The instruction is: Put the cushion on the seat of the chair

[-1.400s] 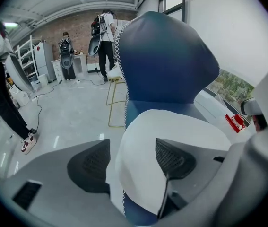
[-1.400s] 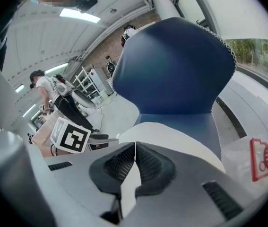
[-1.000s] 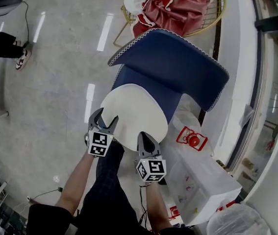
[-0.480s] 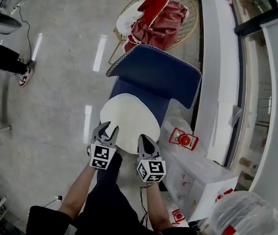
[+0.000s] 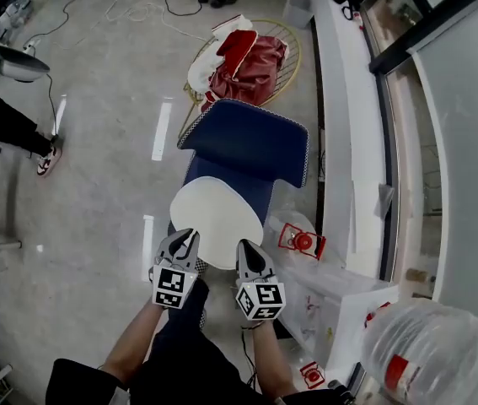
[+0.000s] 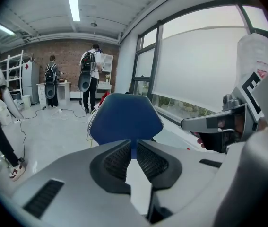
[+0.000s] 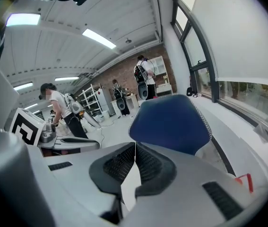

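A white oval cushion (image 5: 216, 212) lies on the seat of the blue chair (image 5: 247, 146), in front of its backrest. Both grippers hang above and just short of the cushion's near edge, touching nothing. My left gripper (image 5: 179, 241) is closing, its jaws down to a narrow slit with nothing between them. My right gripper (image 5: 249, 251) is shut and empty. In the left gripper view the blue chair (image 6: 124, 117) shows beyond the left gripper (image 6: 134, 148). In the right gripper view the chair (image 7: 171, 119) stands past the right gripper (image 7: 135, 150), whose tips meet.
A gold wire chair (image 5: 293, 45) with red and white cushions stands behind the blue chair. A white box with a red sign (image 5: 302, 241) and a large water bottle (image 5: 432, 348) sit at the right. A person (image 5: 11, 125) stands at the left; cables lie on the floor.
Both grippers have risen and drawn back from the cushion's near edge. The left jaws have gone from wide open to nearly closed. The cushion stays on the seat.
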### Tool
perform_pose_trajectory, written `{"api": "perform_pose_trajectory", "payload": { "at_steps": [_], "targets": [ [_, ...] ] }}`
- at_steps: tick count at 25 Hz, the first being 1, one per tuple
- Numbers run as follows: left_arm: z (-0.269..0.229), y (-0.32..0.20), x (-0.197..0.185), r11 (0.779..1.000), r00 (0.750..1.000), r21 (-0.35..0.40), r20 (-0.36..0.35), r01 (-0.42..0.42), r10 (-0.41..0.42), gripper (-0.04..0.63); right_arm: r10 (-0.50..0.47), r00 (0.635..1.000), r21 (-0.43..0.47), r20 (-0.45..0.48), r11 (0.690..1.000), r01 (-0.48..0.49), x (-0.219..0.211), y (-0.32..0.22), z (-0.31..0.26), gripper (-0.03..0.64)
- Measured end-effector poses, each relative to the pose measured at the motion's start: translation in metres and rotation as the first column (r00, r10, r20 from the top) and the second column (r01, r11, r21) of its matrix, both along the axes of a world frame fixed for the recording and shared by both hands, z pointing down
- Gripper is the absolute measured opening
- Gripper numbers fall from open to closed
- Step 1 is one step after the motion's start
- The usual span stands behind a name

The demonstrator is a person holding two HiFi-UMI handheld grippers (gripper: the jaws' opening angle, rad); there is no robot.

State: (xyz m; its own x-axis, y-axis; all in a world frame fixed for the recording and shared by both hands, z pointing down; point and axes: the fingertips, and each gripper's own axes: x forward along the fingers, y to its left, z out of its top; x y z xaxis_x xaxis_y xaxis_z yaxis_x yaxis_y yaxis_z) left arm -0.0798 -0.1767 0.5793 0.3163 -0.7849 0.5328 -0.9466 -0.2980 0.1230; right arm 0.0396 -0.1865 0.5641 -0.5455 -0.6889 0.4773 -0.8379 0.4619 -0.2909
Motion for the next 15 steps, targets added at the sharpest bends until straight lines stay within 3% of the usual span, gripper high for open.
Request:
{"api": "perform_pose_trajectory", "payload": {
  "at_steps": [10, 15],
  "targets": [
    [-0.103, 0.024, 0.019, 0.988, 0.998, 0.143, -0.007, -0.062, 0.064, 0.025, 0.036, 0.999, 0.143, 0.02, 0.989, -0.038, 0.015, 0.035, -0.09, 0.029],
    [-0.152, 0.064, 0.036, 0.98, 0.996, 0.183, -0.014, -0.081, 0.085, 0.023, 0.036, 0.999, 0.186, 0.007, 0.982, -0.036, 0.03, 0.078, -0.131, 0.029]
  ]
}}
